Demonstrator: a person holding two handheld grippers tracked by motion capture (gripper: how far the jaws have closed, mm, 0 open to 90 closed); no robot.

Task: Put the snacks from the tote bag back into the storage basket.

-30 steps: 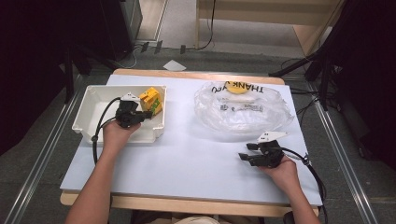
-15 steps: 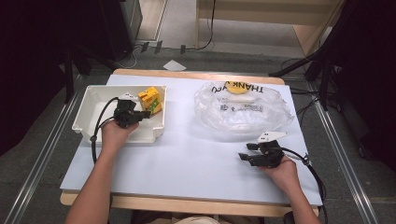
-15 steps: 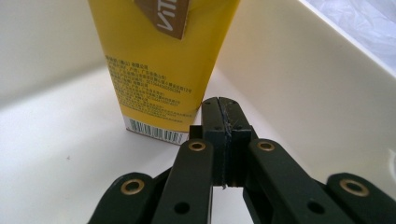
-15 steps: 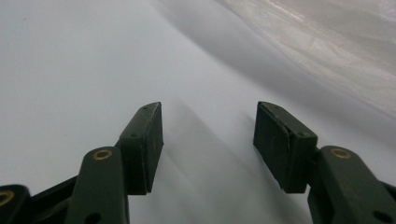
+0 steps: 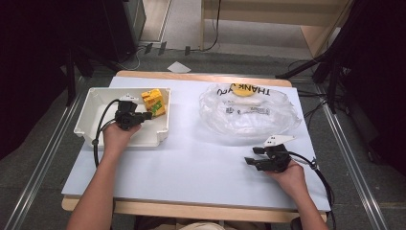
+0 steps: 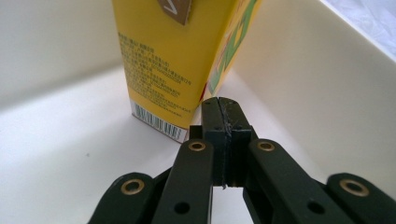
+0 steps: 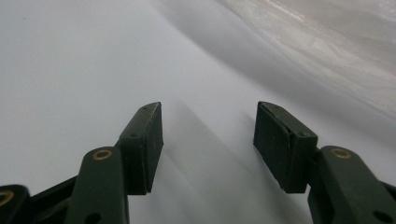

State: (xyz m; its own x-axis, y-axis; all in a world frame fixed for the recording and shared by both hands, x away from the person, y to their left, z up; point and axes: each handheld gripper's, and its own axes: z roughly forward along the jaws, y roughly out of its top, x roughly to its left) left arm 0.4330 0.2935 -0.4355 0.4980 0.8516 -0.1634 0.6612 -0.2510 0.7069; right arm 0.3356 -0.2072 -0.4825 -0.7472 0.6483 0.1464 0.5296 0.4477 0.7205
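Note:
A yellow drink carton (image 5: 154, 101) stands in the far right corner of a white bin (image 5: 87, 125) at the table's left. My left gripper (image 5: 149, 115) lies inside the bin with its jaws shut and nothing between them. In the left gripper view its tips (image 6: 219, 101) sit just in front of the carton's (image 6: 163, 60) lower corner; touching or not, I cannot tell. My right gripper (image 5: 250, 156) rests on the table at the near right, open and empty. Seen from the right gripper view, its gripper (image 7: 208, 140) points along the bare tabletop.
A crumpled clear plastic bag (image 5: 249, 112) printed THANK YOU lies at the back right, with something yellow (image 5: 243, 89) at its far edge. In the right gripper view the bag (image 7: 336, 51) is ahead to the right. The pale blue tabletop (image 5: 191, 167) spreads between the hands.
The left gripper has shifted slightly inside the bin beside the carton. The right gripper has stayed in place.

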